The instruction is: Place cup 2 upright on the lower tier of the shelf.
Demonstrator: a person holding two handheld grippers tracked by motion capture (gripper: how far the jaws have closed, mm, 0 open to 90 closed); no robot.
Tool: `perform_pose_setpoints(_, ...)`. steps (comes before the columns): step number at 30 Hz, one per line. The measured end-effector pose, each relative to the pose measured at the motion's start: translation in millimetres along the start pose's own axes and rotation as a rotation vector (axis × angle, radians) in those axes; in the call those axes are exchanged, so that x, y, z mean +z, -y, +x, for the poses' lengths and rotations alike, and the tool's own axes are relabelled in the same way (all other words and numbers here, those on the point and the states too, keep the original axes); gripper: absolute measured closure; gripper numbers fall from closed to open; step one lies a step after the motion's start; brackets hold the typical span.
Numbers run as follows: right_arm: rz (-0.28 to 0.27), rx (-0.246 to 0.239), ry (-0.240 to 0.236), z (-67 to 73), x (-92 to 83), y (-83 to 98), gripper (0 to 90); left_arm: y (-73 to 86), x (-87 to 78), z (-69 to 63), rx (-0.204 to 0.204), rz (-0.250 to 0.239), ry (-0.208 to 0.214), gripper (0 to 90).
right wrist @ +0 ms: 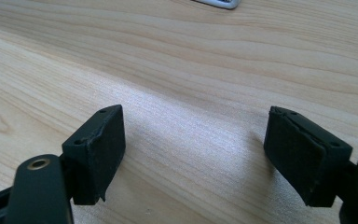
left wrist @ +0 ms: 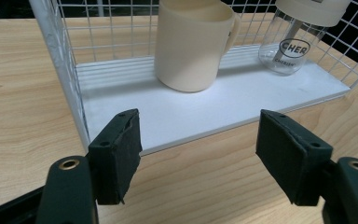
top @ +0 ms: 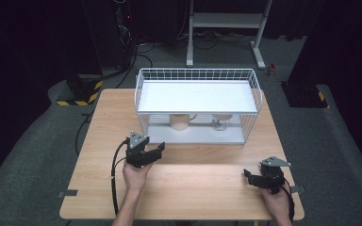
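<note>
A white wire rack (top: pixel 141 77) stands at the far middle of the wooden table (top: pixel 193 188), with a white top shelf and a white bottom board (left wrist: pixel 214 107). On the bottom board stand a cream mug (top: pixel 179 121) (left wrist: pixel 193 44), handle to the right, and a clear jar with a cream lid (top: pixel 220 123) (left wrist: pixel 291 44). My left gripper (top: pixel 153 151) (left wrist: pixel 198 154) hovers just before the rack's front left corner, open, nothing between its jaws, facing the mug. At the table's right front, my right gripper (top: pixel 247 176) (right wrist: pixel 196 154) is open over bare wood.
A metal stand (top: pixel 226 21) stands on the floor behind the table. Cables and a yellow-black striped base (top: pixel 78 94) lie at the back left. A small red object (top: pixel 272 70) sits on the floor at the back right. The rack's wire side wall (left wrist: pixel 60 60) is close to my left jaw.
</note>
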State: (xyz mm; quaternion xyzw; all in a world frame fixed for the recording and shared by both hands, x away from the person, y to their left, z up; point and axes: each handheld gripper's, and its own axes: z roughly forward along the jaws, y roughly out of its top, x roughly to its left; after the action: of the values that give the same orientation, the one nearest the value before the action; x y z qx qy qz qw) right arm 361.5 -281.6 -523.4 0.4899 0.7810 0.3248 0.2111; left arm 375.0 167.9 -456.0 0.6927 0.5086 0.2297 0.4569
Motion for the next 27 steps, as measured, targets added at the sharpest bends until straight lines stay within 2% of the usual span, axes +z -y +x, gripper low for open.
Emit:
perform_pose_setpoints(4,0.000,0.000,0.000,0.0,0.0,0.0,20.8,2.5,-3.5,1.3,0.004,0.006,0.000,30.8)
perform_pose_setpoints(17,0.000,0.000,0.000,0.0,0.0,0.0,20.8,9.0,-20.1,5.0,-0.021,-0.009,0.009,30.0)
perform_pose_setpoints(23,0.000,0.000,0.000,0.0,0.0,0.0,20.8,13.1,-25.6,5.6,-0.002,-0.003,-0.004,29.5)
perform_pose_setpoints(25,0.000,0.000,0.000,0.0,0.0,0.0,20.8,15.6,-27.6,5.6,-0.013,-0.002,-0.003,29.4)
perform_pose_setpoints(27,0.000,0.000,0.000,0.0,0.0,0.0,20.8,17.3,-29.2,6.2,-0.005,0.003,-0.005,29.3)
